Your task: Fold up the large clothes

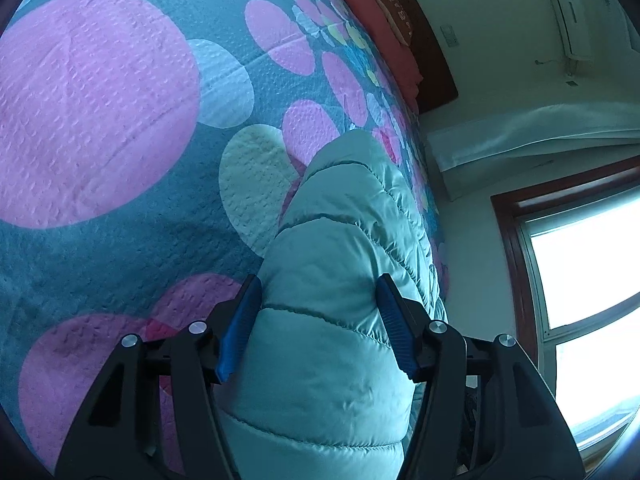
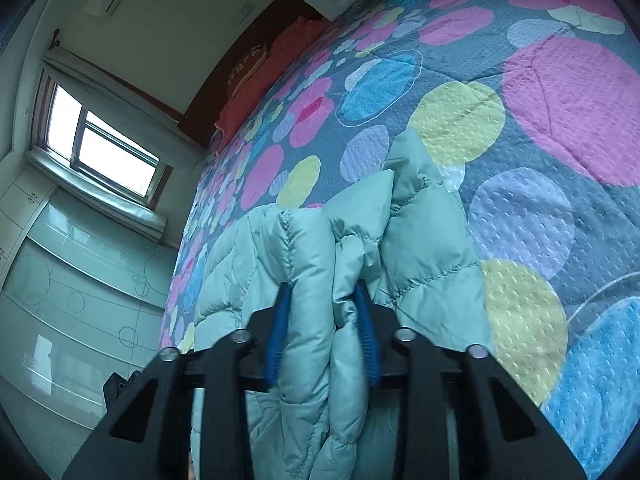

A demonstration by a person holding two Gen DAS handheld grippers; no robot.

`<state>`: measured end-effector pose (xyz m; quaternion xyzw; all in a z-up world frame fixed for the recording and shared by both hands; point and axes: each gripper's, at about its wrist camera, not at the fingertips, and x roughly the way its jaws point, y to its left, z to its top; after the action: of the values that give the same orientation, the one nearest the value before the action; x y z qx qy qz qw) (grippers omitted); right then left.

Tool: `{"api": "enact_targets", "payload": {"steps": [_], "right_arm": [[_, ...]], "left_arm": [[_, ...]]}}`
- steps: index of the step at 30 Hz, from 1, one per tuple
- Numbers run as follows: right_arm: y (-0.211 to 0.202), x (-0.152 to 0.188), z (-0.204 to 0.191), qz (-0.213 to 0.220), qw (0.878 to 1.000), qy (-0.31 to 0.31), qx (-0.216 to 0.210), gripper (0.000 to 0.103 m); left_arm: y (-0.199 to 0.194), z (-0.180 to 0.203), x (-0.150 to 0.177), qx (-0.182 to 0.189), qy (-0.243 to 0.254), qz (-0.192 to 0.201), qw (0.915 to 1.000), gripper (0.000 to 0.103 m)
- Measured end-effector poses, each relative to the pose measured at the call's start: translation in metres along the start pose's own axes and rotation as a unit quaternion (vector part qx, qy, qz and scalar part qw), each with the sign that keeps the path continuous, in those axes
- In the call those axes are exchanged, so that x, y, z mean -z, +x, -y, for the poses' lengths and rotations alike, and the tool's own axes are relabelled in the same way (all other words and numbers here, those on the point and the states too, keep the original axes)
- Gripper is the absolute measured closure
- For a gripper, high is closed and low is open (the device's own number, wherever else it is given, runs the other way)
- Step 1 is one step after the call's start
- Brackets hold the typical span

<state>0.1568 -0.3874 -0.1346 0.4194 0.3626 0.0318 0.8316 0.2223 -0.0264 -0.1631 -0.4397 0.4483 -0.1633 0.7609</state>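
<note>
A light teal quilted puffer jacket (image 1: 340, 248) lies on a bed with a spotted bedspread (image 1: 100, 120). My left gripper (image 1: 318, 320) is closed around a puffy sleeve-like part of the jacket, its blue pads (image 1: 240, 320) pressing both sides. In the right wrist view the jacket (image 2: 424, 240) is bunched, and my right gripper (image 2: 324, 332) is shut on thick folds of it, blue pads (image 2: 280, 328) on either side. The jacket hangs over the near bed edge below both grippers.
The bedspread (image 2: 520, 120) covers the whole bed. Red pillows (image 2: 272, 68) and a dark headboard (image 1: 432, 60) are at the far end. A window (image 2: 104, 136), cabinets (image 2: 80, 280) and a wall air conditioner (image 1: 568, 12) lie beyond the bed.
</note>
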Motion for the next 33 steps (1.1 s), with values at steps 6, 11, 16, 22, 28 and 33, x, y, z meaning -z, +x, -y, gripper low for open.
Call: {"api": "enact_targets", "payload": {"steps": [6,11,16,22,28,33], "right_arm": [[-0.012,-0.015,0.003,0.020,0.999,-0.019,0.022,0.093],[-0.008,-0.021,0.034,0.014,0.999,0.005,0.040,0.093],[0.009,-0.016,0.066,-0.005,0.999,0.025,0.034,0.094],[0.018,-0.014,0.086,-0.016,0.999,0.050,-0.002,0.097],[0.007,-0.020,0.078,-0.029,0.999,0.046,0.003,0.090],[-0.024,-0.012,0.064,-0.016,0.999,0.039,0.018,0.057]], "left_arm": [[0.017,0.019,0.002,-0.020,0.033,-0.009,0.9992,0.045],[0.040,0.032,0.012,-0.071,0.075,-0.024,0.9943,0.044],[0.062,0.037,0.022,-0.110,0.121,-0.030,0.9861,0.043],[0.071,0.032,0.021,-0.113,0.140,-0.042,0.9828,0.041],[0.044,0.021,0.016,-0.067,0.116,-0.050,0.9898,0.041],[0.010,0.014,0.025,-0.042,0.118,-0.041,0.9913,0.038]]}}
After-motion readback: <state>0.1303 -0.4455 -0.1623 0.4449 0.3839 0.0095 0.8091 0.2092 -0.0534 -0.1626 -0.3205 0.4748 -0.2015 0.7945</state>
